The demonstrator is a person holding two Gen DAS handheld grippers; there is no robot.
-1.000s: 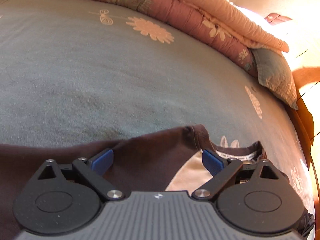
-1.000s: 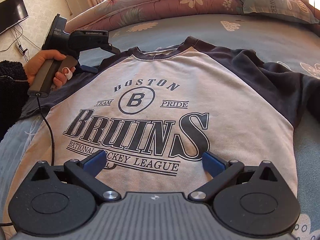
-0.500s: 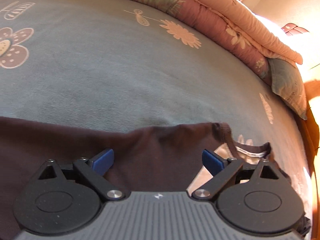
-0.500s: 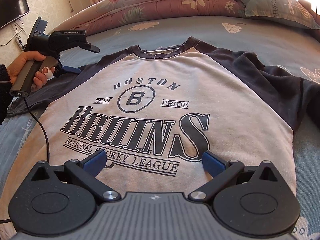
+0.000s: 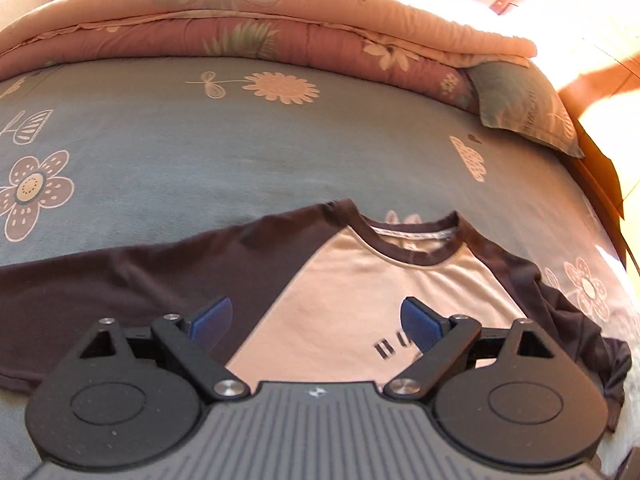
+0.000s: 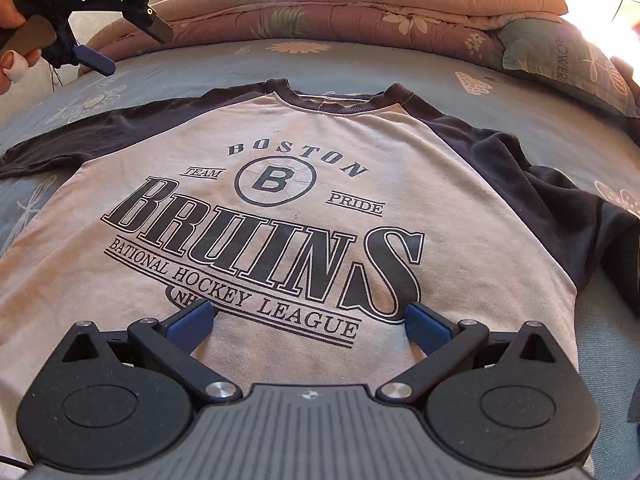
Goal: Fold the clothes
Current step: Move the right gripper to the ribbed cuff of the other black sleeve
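The shirt (image 6: 280, 208) lies face up and spread flat on the bedsheet (image 5: 200, 152), collar (image 6: 340, 102) pointing away from us toward the folded quilt (image 6: 360, 12), hem nearest our hands. Its long axis, collar to hem, runs straight ahead of both grippers. The dark sleeves stretch out sideways: the left sleeve (image 5: 120, 280) lies smooth and flat, the right sleeve (image 6: 560, 200) is rumpled, bunched toward its cuff.

From our left gripper (image 5: 316, 320) the shirt sits just ahead and below, with the seam between left sleeve and pale chest passing between the fingers. In the right wrist view this gripper (image 6: 120, 32) hangs clear above the sheet, off the far left corner of the shirt, touching nothing. We judge it the nearer tool for the left sleeve and shoulder.

Our right gripper (image 6: 308, 320) hovers over the lower chest print, close to the hem, fingers straddling the lettering. We cannot tell whether the fingertips brush the cloth.

Both grippers are spread wide with nothing pinched between the blue pads (image 6: 188, 324); no fabric is lifted or gathered.

A pillow (image 6: 568, 64) rests well ahead and to the right, apart from the shirt. Our judgement: folding has not begun; the first fold likely starts with a sleeve.
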